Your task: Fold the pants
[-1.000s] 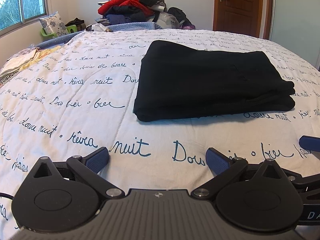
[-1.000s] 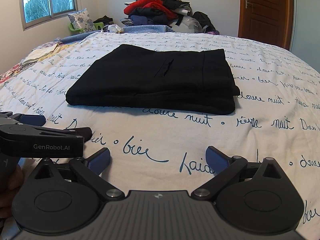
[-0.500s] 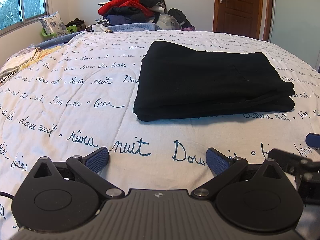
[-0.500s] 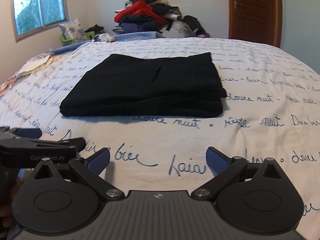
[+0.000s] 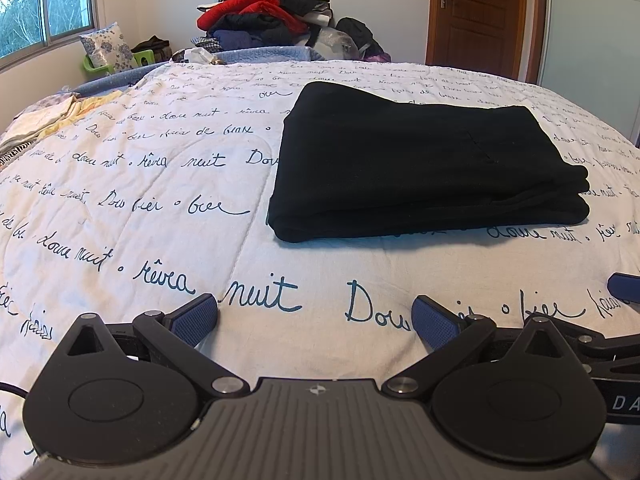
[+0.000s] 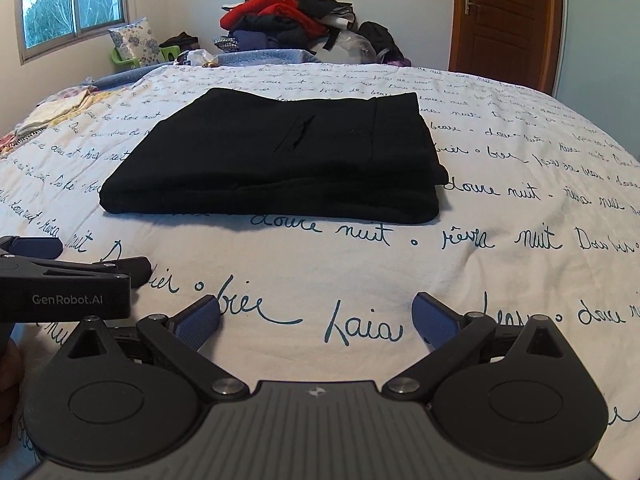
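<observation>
Black pants (image 5: 424,164) (image 6: 280,160) lie folded in a flat rectangular stack on the white bedspread, a pocket slit showing on top. My left gripper (image 5: 315,320) hovers open over the bedspread, well short of the stack, with nothing between its blue pads. In the right wrist view my right gripper (image 6: 316,320) is likewise open and empty, a good way in front of the pants. The left gripper's body enters the right wrist view at the left edge, and the right gripper's blue fingertip (image 5: 624,286) shows at the right edge of the left wrist view.
The bedspread (image 5: 140,208) carries dark script lettering. A heap of clothes (image 5: 276,20) (image 6: 296,16) is piled beyond the bed's far edge. Light folded fabric (image 5: 52,120) lies at the left. A wooden door (image 6: 508,16) stands at the back right.
The right gripper has swung slightly, so the pants sit higher and more central in its view. The left gripper has stayed nearly still. The pants have not moved.
</observation>
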A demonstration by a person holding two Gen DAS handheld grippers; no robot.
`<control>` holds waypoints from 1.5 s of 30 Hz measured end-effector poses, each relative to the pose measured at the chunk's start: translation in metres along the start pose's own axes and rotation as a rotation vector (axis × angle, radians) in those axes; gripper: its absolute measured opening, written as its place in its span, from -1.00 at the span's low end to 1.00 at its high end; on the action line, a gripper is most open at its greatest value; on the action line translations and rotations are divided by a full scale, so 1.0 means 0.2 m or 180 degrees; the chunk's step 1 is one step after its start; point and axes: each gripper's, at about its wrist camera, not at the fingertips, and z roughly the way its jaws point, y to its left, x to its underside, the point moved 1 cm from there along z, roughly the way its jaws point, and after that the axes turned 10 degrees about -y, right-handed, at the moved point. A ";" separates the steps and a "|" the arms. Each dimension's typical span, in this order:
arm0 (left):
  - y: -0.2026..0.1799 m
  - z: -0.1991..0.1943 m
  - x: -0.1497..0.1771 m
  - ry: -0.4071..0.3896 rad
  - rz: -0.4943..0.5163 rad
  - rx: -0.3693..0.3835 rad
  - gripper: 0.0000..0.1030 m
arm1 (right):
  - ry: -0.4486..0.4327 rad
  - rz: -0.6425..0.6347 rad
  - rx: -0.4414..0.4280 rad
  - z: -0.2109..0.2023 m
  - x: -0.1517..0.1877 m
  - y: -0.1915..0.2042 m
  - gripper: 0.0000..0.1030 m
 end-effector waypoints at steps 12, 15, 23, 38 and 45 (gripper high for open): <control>0.00 0.00 0.00 -0.0002 -0.0001 0.0002 1.00 | -0.0007 -0.0033 0.0019 0.01 0.00 0.01 1.00; 0.00 0.00 0.00 -0.0005 -0.0004 0.0001 1.00 | -0.0010 -0.0026 0.0015 0.01 0.00 0.01 1.00; 0.00 0.00 0.01 -0.0005 -0.0006 0.0003 1.00 | -0.0009 -0.0030 0.0017 0.01 0.00 0.01 1.00; 0.00 0.00 0.01 -0.0008 -0.0011 0.0005 1.00 | -0.0010 -0.0033 0.0019 0.01 0.01 0.01 1.00; 0.01 0.00 0.01 -0.0009 -0.0011 0.0004 1.00 | -0.0011 -0.0033 0.0019 0.01 0.01 0.01 1.00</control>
